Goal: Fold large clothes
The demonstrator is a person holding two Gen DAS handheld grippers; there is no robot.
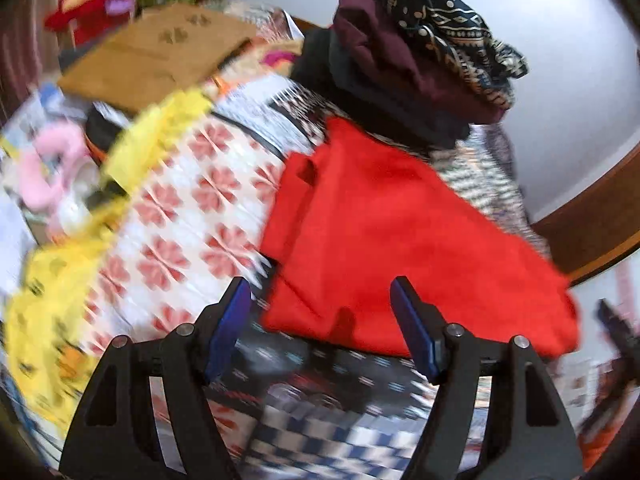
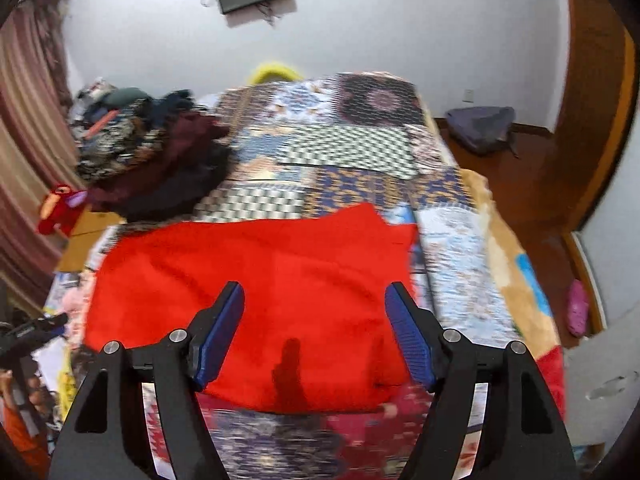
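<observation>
A red garment (image 1: 400, 240) lies folded flat on the patterned bedspread (image 1: 320, 420); it also shows in the right wrist view (image 2: 260, 280). My left gripper (image 1: 320, 292) is open and empty, held above the garment's near left corner. My right gripper (image 2: 314, 296) is open and empty, held above the garment's near edge. The other gripper shows at the right edge of the left wrist view (image 1: 616, 332) and at the left edge of the right wrist view (image 2: 32, 332).
A pile of dark clothes (image 1: 420, 60) sits on the bed beyond the red garment, also in the right wrist view (image 2: 160, 160). A cardboard box (image 1: 160, 52), yellow cloth (image 1: 160, 128) and a red toy (image 2: 60, 208) lie at the bed's side. A bag (image 2: 480, 128) is on the floor.
</observation>
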